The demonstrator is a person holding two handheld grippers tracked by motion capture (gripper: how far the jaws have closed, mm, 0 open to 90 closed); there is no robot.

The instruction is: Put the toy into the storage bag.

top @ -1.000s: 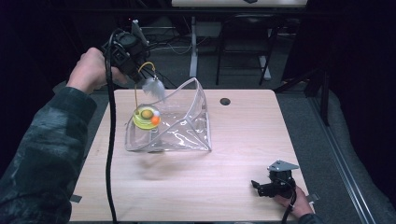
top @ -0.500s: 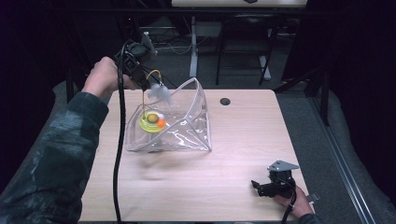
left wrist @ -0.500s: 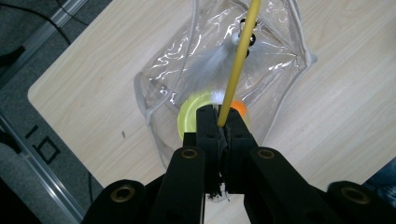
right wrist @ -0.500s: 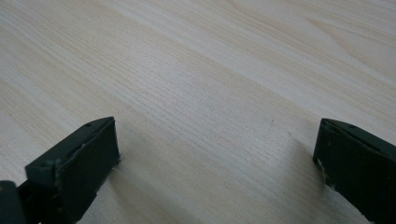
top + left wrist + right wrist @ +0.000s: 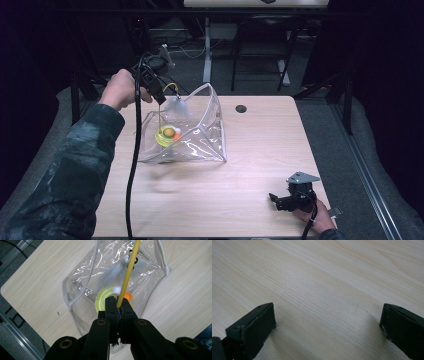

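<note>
My left gripper [image 5: 159, 98] hangs over the back left of the table, shut on a thin yellow wand [image 5: 160, 114] that carries a grey feather tuft [image 5: 177, 106]. In the left gripper view the jaws [image 5: 119, 303] pinch the wand [image 5: 128, 272], and the feather [image 5: 113, 273] dangles into the mouth of a clear plastic pouch [image 5: 82, 270]. The pouch [image 5: 200, 145] lies on the table and holds a yellow ring [image 5: 161, 138] and an orange ball [image 5: 176, 135]. My right gripper [image 5: 280, 200] rests open near the front right corner, with bare wood between its fingers [image 5: 254, 327].
A small black round hole [image 5: 241, 108] sits in the tabletop behind the pouch. The left gripper's black cable [image 5: 132, 165] trails across the table's left side to the front edge. Chair and desk legs [image 5: 207, 50] stand beyond the far edge.
My left hand has come down and rightward with the wand, bringing the feather lower over the pouch's opening. The right gripper has stayed where it was.
</note>
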